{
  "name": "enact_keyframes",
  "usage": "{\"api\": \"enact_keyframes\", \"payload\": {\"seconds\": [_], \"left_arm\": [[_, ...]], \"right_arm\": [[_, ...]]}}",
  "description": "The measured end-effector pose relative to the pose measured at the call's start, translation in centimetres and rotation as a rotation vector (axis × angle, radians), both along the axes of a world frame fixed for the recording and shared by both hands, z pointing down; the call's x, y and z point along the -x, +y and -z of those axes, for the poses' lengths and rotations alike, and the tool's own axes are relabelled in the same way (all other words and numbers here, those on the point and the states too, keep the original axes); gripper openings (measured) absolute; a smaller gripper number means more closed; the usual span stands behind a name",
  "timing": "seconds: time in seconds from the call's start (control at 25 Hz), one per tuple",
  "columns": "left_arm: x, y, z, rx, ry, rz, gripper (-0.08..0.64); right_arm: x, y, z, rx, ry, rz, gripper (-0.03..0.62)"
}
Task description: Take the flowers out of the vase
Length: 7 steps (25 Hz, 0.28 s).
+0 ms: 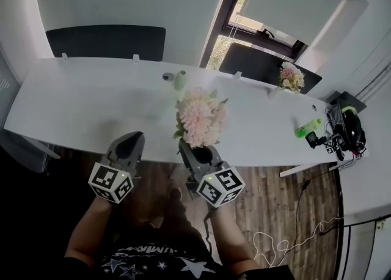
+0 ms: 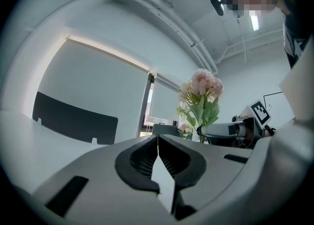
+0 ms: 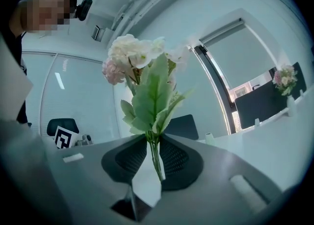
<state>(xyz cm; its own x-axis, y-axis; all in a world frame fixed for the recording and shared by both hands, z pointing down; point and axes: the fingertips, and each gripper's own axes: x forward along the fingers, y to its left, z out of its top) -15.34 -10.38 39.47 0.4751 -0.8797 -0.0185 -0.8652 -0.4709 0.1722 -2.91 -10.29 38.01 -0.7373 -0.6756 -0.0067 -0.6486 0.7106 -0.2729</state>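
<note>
**Flowers clamped in the right gripper, held over the front of the counter**

The fingers [image 3: 179,162] of the right gripper [image 3: 153,146] are clamped on the thin green stems of the flowers [image 3: 137,54]. They grip low down, so the leaves and the pale pink and white blooms rise above them. The left gripper [image 2: 158,143] has its fingers pressed together with nothing between them. Its view shows the flowers off to its right, held upright by the other gripper.

In the head view the two grippers sit side by side at the near edge of the long white counter [image 1: 91,107], and the blooms hang over its front strip. Farther back, a pale green vessel [image 1: 181,80] stands upright just beside a small grey object [image 1: 167,77], well apart from the held flowers. Whether it is the vase cannot be told. A second bouquet [image 1: 291,77] stands near the counter's far edge on the right. A green bottle [image 1: 308,128] lies nearer the front, with black gear [image 1: 348,129] at the counter's right end.
</note>
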Motion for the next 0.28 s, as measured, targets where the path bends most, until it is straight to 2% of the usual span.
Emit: {"api": "enact_keyframes", "payload": {"seconds": [0.28], "left_arm": [[2.0, 4.5, -1.6, 0.017, -0.007, -0.003, 0.012]], "right_arm": [[1.6, 5.1, -1.4, 0.009, 0.029, -0.014, 0.080]]}}
